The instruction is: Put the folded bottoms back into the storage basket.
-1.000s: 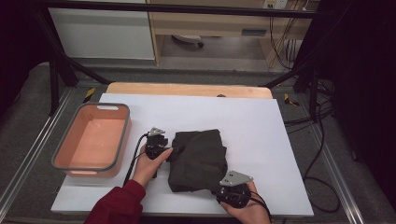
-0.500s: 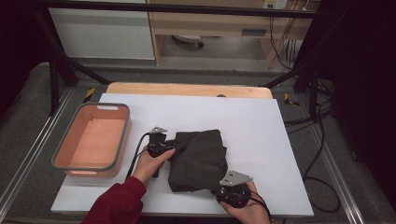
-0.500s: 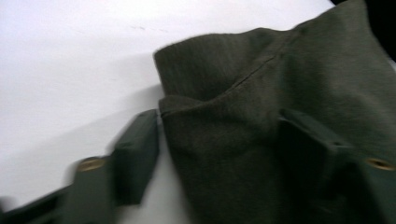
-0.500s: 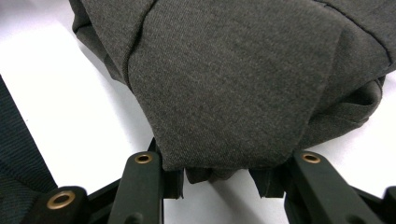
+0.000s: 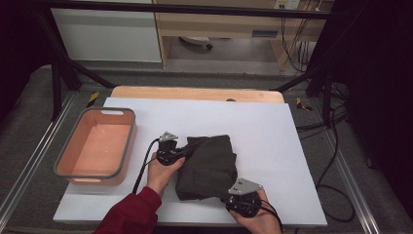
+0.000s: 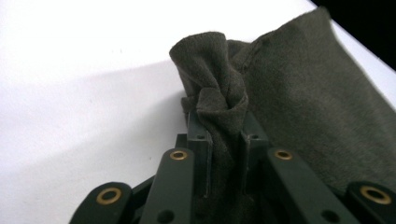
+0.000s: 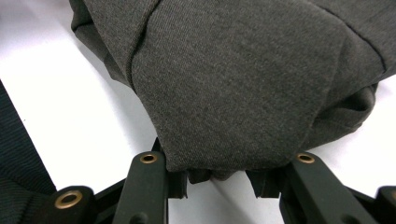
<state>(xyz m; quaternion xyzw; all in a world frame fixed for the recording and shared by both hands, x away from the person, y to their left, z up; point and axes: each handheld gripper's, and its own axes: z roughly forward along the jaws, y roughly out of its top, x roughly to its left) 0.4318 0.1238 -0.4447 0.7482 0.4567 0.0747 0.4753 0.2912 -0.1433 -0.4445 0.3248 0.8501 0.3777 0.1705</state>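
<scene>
The left claw (image 5: pixel 181 152) has just closed, jaws pinched tight, its hand (image 5: pixel 163 171) angled right. The right claw (image 5: pixel 237 194) sits near, partly closed, pointing far.

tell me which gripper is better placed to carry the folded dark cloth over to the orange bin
Left, probably. The left gripper has just closed and now pinches a bunched edge of the dark cloth, on the side nearest the orange bin. The right gripper grips the near corner, farther from it.
</scene>
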